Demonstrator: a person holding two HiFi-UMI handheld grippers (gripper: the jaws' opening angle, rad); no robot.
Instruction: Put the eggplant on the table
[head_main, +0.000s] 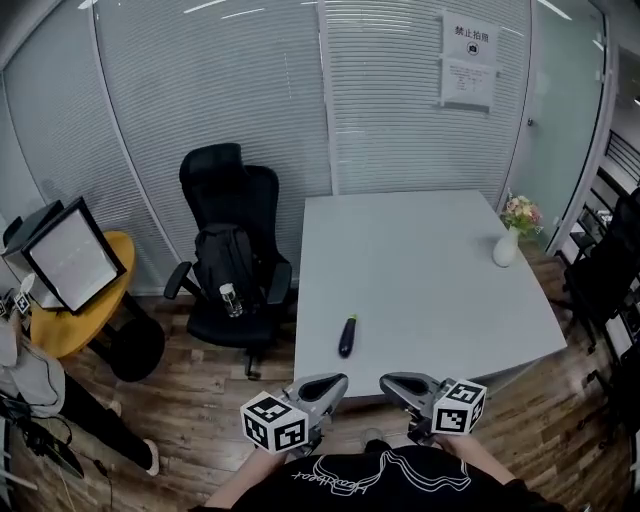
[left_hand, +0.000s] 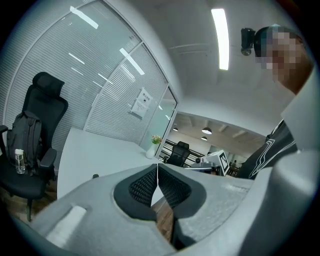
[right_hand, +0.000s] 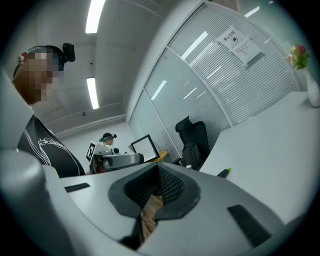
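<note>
The dark purple eggplant with a green stem lies on the white table, near its front left edge. It shows small in the left gripper view and in the right gripper view. Both grippers hang below the table's front edge, close to my body. My left gripper is shut, pads meeting with nothing between them. My right gripper is also shut and empty. The two tips point toward each other, a short gap apart.
A black office chair holding a backpack and a bottle stands left of the table. A white vase of flowers stands at the table's right edge. A yellow round table with a monitor stands far left, beside a person's legs.
</note>
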